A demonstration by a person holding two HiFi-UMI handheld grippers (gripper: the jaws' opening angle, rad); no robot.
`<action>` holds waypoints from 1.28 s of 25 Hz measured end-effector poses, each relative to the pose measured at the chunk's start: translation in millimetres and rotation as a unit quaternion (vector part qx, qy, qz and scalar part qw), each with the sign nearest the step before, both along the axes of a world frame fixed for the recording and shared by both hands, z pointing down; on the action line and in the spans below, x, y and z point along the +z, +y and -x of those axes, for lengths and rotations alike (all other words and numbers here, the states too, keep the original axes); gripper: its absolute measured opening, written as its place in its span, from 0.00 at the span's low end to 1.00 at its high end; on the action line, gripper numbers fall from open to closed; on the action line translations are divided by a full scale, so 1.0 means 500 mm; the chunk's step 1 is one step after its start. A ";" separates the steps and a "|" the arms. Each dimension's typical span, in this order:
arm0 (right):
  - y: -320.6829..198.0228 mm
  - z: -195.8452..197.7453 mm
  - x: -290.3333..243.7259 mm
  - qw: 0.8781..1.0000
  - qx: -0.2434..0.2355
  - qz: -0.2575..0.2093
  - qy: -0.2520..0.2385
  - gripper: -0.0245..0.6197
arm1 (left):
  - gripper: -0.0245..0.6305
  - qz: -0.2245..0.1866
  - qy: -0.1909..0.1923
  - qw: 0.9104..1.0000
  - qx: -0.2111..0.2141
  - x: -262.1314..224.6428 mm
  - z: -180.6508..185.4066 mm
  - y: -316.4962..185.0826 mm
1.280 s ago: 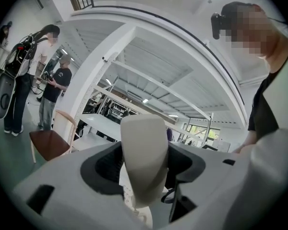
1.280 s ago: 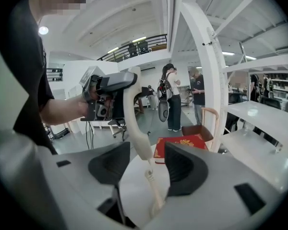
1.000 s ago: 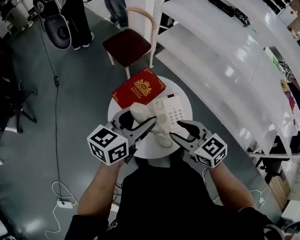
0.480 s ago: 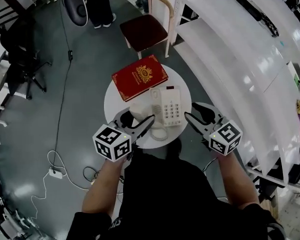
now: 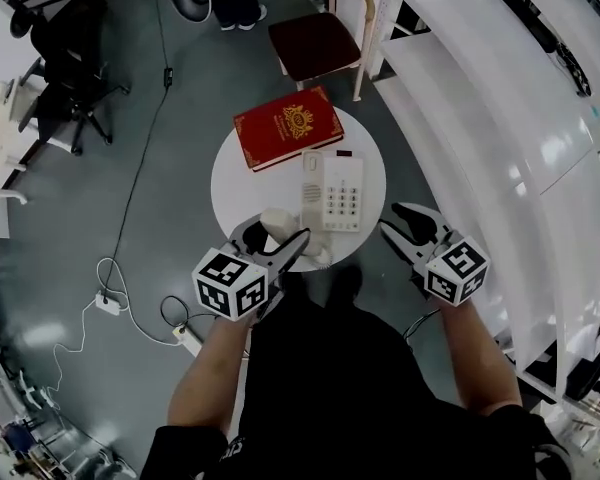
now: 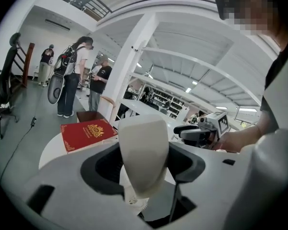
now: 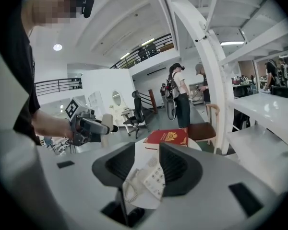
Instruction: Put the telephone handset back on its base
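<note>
cream handset (image 6: 143, 152) held in left gripper (image 5: 276, 238) (beside the base (image 5: 332, 190)); right gripper's (image 5: 393, 219) empty parted jaws have been closing.

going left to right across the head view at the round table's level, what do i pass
left gripper, shut on the handset → telephone base → right gripper, its jaws just closing a little with nothing between them → white shelves
</note>
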State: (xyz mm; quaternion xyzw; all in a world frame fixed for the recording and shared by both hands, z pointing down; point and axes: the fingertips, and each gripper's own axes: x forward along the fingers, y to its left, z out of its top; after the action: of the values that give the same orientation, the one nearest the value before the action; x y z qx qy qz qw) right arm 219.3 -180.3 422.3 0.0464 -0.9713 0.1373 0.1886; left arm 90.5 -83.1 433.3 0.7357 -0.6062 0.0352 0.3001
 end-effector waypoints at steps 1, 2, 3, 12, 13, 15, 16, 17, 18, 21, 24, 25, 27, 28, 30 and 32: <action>-0.001 0.000 -0.002 1.000 0.005 0.000 -0.002 0.29 | 0.44 0.006 -0.002 1.000 0.003 0.012 0.002 -0.008; -0.001 0.000 -0.004 1.000 0.011 0.001 -0.004 0.29 | 0.44 0.013 -0.003 1.000 0.006 0.028 0.006 -0.017; -0.001 -0.003 -0.005 1.000 0.020 0.004 -0.007 0.29 | 0.44 0.022 -0.004 1.000 0.010 0.045 0.009 -0.028; 0.011 -0.039 0.065 0.997 0.066 0.030 0.017 0.28 | 0.45 0.080 0.009 0.996 0.047 0.186 0.031 -0.138; 0.011 -0.036 0.071 0.997 0.068 0.032 0.017 0.28 | 0.45 0.083 0.009 0.995 0.052 0.192 0.029 -0.147; 0.007 -0.026 0.080 0.997 0.072 0.037 0.015 0.28 | 0.45 0.092 0.007 0.994 0.061 0.204 0.026 -0.161; 0.005 -0.020 0.083 0.997 0.073 0.038 0.013 0.28 | 0.45 0.097 0.006 0.993 0.065 0.210 0.024 -0.165; 0.001 -0.014 0.084 0.996 0.075 0.039 0.010 0.28 | 0.45 0.102 0.006 0.992 0.067 0.217 0.022 -0.169; -0.004 -0.006 0.083 0.996 0.076 0.040 0.006 0.27 | 0.45 0.107 0.007 0.992 0.069 0.224 0.023 -0.173; -0.014 0.016 0.075 0.996 0.075 0.038 -0.005 0.27 | 0.45 0.116 0.012 0.991 0.064 0.233 0.030 -0.183; -0.019 0.025 0.074 0.997 0.070 0.037 -0.004 0.27 | 0.45 0.128 0.016 0.990 0.060 0.238 0.034 -0.187; -0.023 0.025 0.075 0.997 0.070 0.037 -0.002 0.27 | 0.45 0.132 0.016 0.989 0.059 0.239 0.035 -0.189; -0.029 0.024 0.077 0.997 0.072 0.038 -0.001 0.27 | 0.45 0.140 0.012 0.988 0.058 0.238 0.038 -0.194; -0.032 0.023 0.077 0.997 0.072 0.039 -0.001 0.27 | 0.45 0.144 0.010 0.988 0.059 0.236 0.040 -0.196; -0.036 0.020 0.076 0.997 0.073 0.040 0.000 0.26 | 0.45 0.148 0.008 0.987 0.057 0.232 0.044 -0.203; -0.039 0.018 0.077 0.996 0.073 0.041 0.001 0.26 | 0.45 0.152 0.008 0.987 0.050 0.233 0.053 -0.213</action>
State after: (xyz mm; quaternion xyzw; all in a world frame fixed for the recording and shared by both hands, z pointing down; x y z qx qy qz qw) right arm 210.4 -199.7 460.7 0.1094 -0.9587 0.1905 0.1806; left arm 64.2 -189.4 549.8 0.7114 -0.5535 0.1356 0.4112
